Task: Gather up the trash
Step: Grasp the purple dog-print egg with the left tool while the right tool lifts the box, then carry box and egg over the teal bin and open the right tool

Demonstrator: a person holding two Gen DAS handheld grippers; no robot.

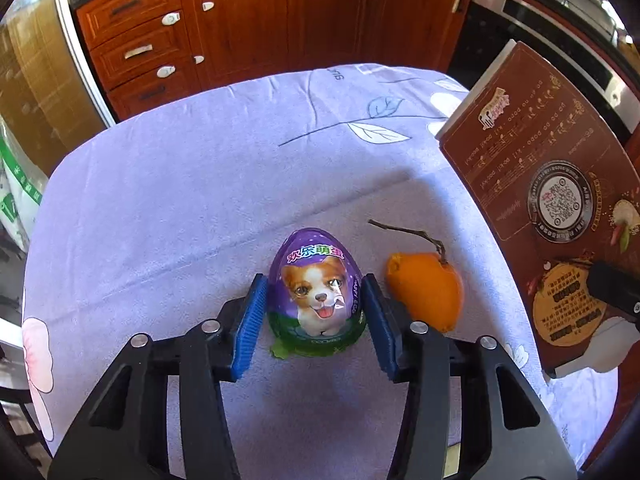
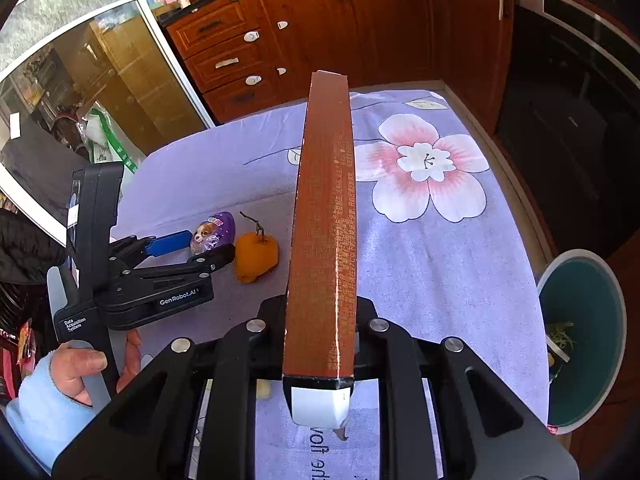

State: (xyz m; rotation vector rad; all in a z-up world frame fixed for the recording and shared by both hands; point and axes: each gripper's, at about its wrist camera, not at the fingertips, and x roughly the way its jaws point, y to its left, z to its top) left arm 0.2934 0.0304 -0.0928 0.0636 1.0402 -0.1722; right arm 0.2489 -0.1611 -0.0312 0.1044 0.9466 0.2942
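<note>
The left gripper (image 1: 316, 312) brackets a purple toy egg (image 1: 316, 292), its blue pads (image 1: 250, 320) beside the shell, contact unclear. Orange peel (image 1: 426, 290) lies at the egg's three o'clock, and the right gripper (image 2: 320, 344) clamps a brown box (image 2: 324, 240). The desk (image 2: 440, 264) wears lilac floral cloth; a teal bin (image 2: 592, 320) stands at its four o'clock, wooden cabinets (image 2: 320, 28) at twelve.

Far: reddish wooden cabinets (image 1: 240, 20) running under a dark countertop | right: black oven (image 2: 568, 120) sitting | left: glass door (image 2: 80, 60) letting in daylight | near: lilac floral tablecloth (image 1: 180, 200) catching sun.
</note>
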